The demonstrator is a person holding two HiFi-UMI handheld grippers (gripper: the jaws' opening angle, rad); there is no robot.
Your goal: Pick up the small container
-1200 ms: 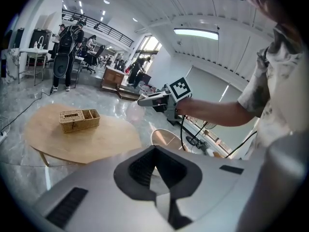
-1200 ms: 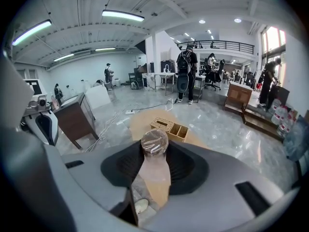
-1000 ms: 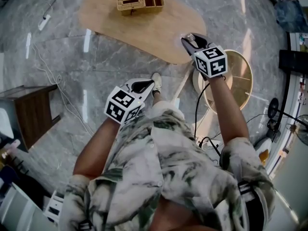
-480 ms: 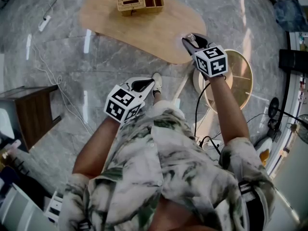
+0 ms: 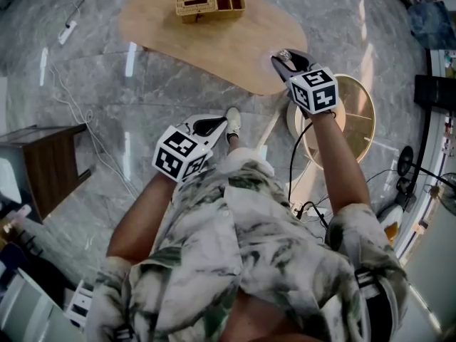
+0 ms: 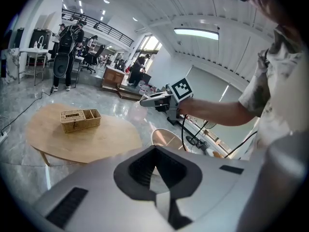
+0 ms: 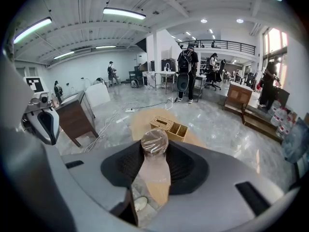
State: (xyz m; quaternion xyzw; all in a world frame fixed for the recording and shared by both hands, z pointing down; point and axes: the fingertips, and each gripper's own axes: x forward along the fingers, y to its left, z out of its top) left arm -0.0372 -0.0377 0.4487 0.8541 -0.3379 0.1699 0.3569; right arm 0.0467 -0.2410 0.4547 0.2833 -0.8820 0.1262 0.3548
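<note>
small container (image 7: 154,140): clear, with a film-wrapped top; stands between the jaws of the right gripper (image 5: 286,63); pads press on its sides, top pokes out past the tips
position: over the near edge of the wooden table (image 5: 214,45); well apart from the wicker organiser (image 5: 211,4) at the far side; in the left gripper view it looks raised off the tabletop, but contact underneath cannot be confirmed
right gripper state: clamped on the container; jaws stand fairly wide because its body fills them
left gripper (image 6: 154,153): tips together, nothing between them; held low near the person's body, off the table, taking no part
step in hand (judgement): lift and carry; the pick itself looks essentially made
how to do it well: hold the squeeze steady; film is probably slippery and the wall may flex, so clamp no harder than needed; raise straight up before any sideways travel; jaws level so the container remains upright; move slowly
risk: the top seems free of the pads; a tilt could let it pivot or slide out
</note>
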